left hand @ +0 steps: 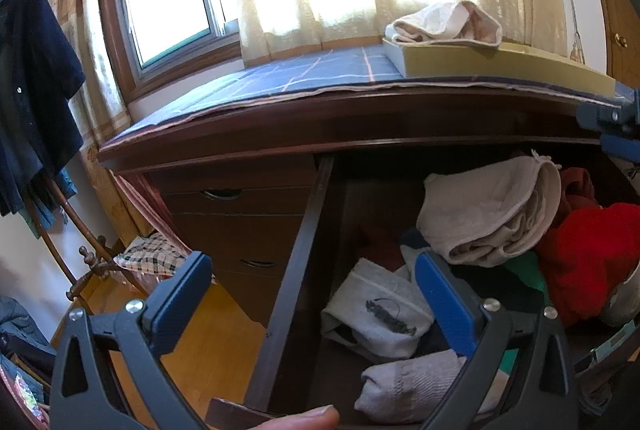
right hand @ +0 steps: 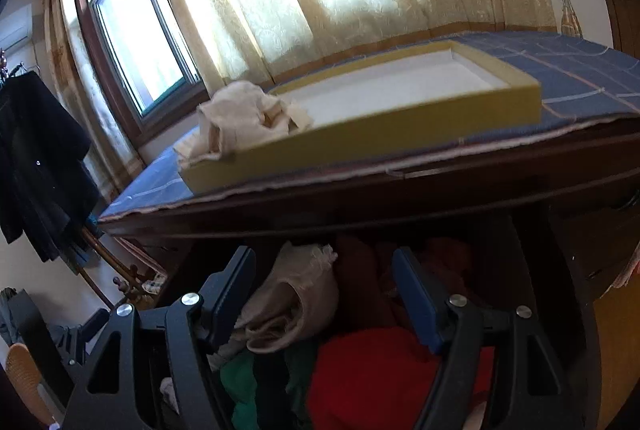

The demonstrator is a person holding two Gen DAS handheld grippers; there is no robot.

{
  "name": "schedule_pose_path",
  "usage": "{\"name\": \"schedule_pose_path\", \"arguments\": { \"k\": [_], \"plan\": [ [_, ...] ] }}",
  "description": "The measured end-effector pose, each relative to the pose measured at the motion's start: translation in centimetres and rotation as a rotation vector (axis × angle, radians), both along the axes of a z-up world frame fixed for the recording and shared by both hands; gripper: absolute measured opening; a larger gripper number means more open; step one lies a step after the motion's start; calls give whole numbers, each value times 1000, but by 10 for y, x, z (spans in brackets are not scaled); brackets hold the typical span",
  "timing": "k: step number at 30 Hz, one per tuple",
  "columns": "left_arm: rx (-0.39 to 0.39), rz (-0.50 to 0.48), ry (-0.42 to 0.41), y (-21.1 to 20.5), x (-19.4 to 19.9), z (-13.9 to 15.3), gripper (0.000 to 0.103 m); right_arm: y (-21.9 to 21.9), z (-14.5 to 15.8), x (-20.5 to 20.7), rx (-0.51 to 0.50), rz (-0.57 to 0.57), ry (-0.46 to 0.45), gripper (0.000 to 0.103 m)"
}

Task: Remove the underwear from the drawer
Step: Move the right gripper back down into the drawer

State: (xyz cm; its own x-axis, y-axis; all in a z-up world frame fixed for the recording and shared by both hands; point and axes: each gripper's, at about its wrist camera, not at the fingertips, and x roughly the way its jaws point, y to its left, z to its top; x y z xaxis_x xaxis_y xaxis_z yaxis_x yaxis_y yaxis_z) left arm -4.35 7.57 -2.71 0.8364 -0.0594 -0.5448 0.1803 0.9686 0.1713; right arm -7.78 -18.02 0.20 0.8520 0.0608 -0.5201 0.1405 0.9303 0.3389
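Right hand-held gripper [right hand: 324, 294] open above drawer [left hand: 296, 262]; left hand-held gripper [left hand: 312, 294] open, empty. Risk: jaws snag neighbouring red cloth [right hand: 372, 374] with beige underwear [right hand: 292, 306].

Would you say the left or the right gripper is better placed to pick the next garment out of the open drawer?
Right, probably. The right gripper is open, with the beige folded garment between its fingers. The left gripper is also open but straddles the drawer's side wall, off to one side of the clothes.
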Motion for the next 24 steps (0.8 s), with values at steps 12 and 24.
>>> {"name": "schedule_pose_path", "arguments": {
  "k": [12, 24],
  "plan": [
    [-16, 9, 21, 2, 5, 0, 103, 4, -5, 4, -31, 2, 23, 73],
    [-12, 14, 19, 0, 4, -1, 103, 0, -10, 9, 9, 4, 68, 73]
  ]
}}
